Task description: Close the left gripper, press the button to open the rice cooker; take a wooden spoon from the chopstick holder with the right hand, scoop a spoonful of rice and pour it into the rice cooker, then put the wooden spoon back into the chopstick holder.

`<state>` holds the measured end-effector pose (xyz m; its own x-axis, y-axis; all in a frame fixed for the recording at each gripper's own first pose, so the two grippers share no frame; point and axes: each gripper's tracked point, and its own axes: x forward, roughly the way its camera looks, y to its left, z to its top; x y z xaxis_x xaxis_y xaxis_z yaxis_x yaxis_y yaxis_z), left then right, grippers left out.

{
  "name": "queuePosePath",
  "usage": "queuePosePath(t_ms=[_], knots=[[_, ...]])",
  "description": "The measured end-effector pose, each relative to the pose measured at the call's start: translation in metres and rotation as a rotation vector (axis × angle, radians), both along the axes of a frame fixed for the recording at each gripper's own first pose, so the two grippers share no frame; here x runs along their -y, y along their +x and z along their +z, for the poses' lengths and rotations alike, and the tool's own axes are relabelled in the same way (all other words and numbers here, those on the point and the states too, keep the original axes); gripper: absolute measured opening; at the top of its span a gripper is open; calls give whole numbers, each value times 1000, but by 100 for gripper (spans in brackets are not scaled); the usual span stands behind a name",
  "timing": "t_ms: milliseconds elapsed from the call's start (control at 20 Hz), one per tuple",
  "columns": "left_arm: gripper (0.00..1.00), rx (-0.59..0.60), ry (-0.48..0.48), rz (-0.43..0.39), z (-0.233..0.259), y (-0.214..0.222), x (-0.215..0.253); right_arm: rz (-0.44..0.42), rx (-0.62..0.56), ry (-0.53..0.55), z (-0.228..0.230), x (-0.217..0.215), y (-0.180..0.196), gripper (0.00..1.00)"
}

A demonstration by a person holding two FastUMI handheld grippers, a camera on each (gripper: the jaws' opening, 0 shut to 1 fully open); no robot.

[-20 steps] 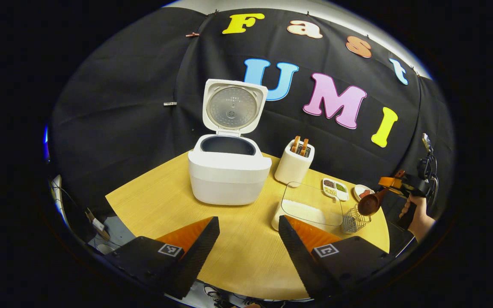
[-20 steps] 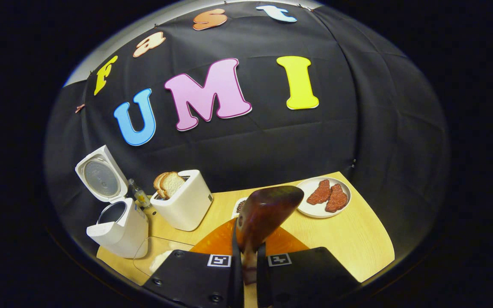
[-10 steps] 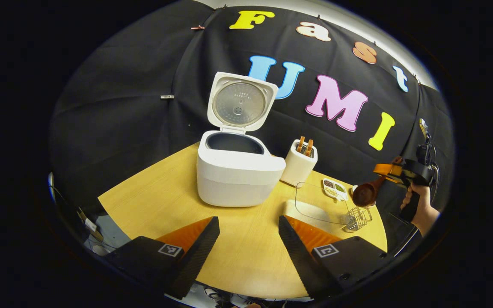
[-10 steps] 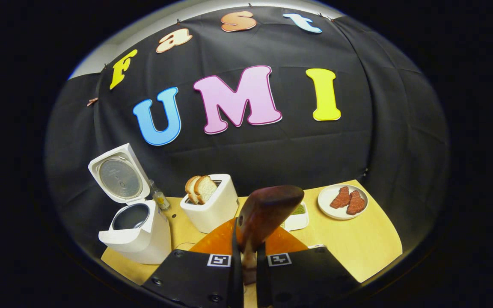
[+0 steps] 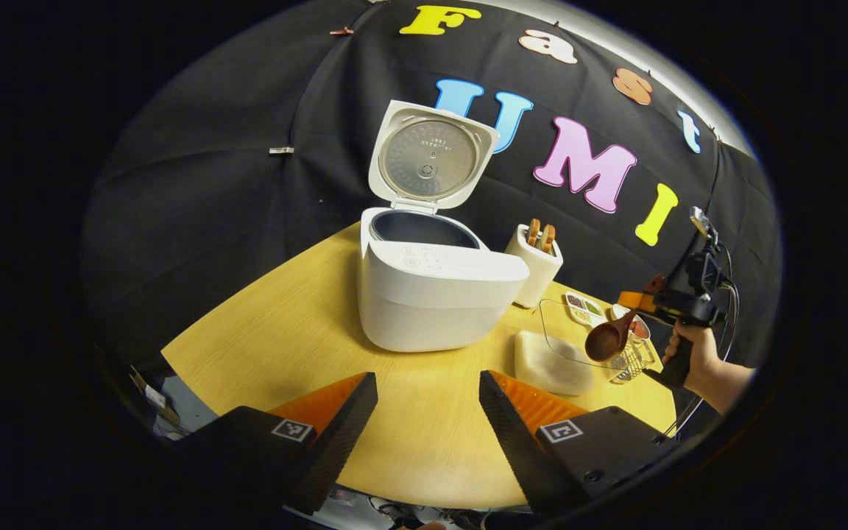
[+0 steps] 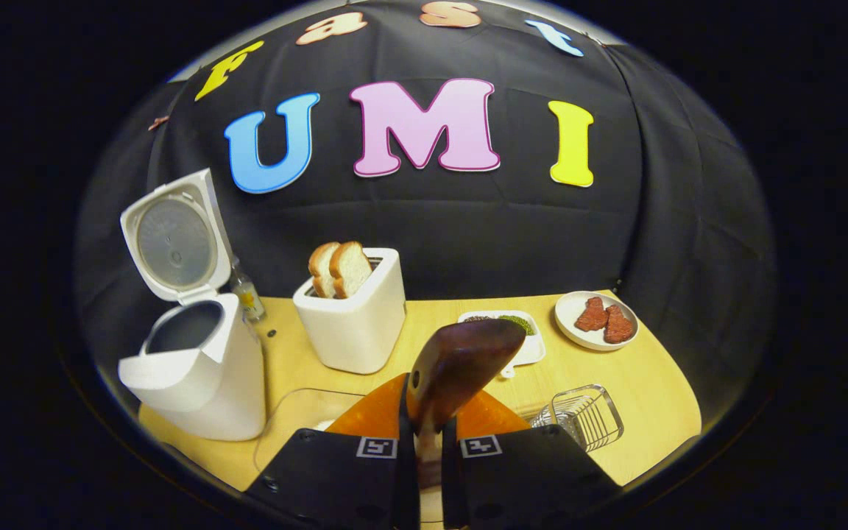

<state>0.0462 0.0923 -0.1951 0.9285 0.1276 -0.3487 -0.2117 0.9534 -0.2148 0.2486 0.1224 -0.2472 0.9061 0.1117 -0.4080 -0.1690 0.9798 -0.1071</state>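
Note:
The white rice cooker (image 5: 431,294) stands on the wooden table (image 5: 277,331) with its lid (image 5: 430,158) raised and its dark pot bare. My left gripper (image 5: 428,379) hovers open in front of it, holding nothing. At the far right, a hand (image 5: 696,361) holds my right gripper (image 5: 652,303), which is shut on the handle of the wooden spoon (image 5: 606,341). The spoon's bowl hangs above the clear rice container (image 5: 553,361). In the right gripper view, the right gripper (image 6: 429,434) clamps the spoon (image 6: 468,357). The wire chopstick holder (image 6: 586,416) sits lower right and the cooker (image 6: 196,375) left.
A white toaster (image 6: 354,316) with two bread slices stands behind the rice container (image 6: 291,423). A divided seasoning dish (image 6: 523,346) and a plate of meat (image 6: 597,320) lie toward the back right. A small bottle (image 6: 246,294) stands behind the cooker.
My right gripper has come down and leftward with the spoon, toward the rice container and holder. My left gripper has shifted, so the cooker looks nearer and more turned; it stays open.

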Motion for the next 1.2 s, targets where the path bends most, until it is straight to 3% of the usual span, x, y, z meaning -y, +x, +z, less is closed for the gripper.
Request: queuePosePath(t_ms=[150, 350, 850, 1200], knots=[[96, -2, -3, -4, -8, 4, -11, 8, -5, -54, -29, -10, 0, 16], [96, -35, -57, -19, -29, -3, -12, -39, 3, -37, -41, -18, 0, 16], [98, -33, -64, -10, -31, -11, -28, -31, -154, 179, -59, -91, -36, 17], [96, -29, -87, -13, -32, -15, -24, -153, -301, 403, -60, -84, -42, 17]])
